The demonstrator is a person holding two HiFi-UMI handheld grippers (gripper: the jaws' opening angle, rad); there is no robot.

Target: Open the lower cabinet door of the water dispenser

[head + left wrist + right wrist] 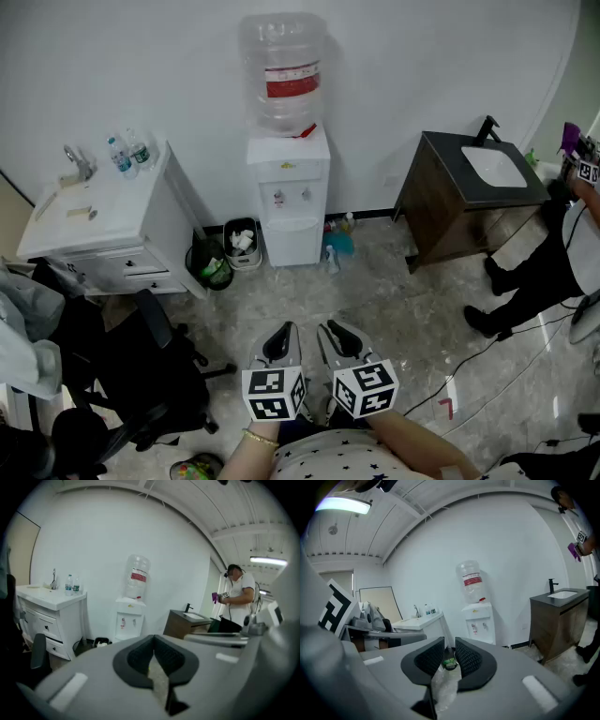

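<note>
The white water dispenser [288,187] stands against the far wall with a clear bottle [284,70] on top. Its lower cabinet door [292,246] is closed. It also shows in the left gripper view as the dispenser [129,620] and in the right gripper view as the dispenser [480,623]. Both grippers are held side by side low in the head view, well short of the dispenser and pointing toward it. The left gripper [282,330] [153,641] has its pads touching at the tips, holding nothing. The right gripper [336,328] [449,644] has a narrow gap between its pads, with only floor showing through.
A white sink vanity [94,220] with water bottles [129,155] stands left of the dispenser. Two waste bins [225,255] sit between them. A dark sink cabinet [459,197] and a person [553,272] are at right. A black office chair [150,366] is near left. A cable [487,361] crosses the floor.
</note>
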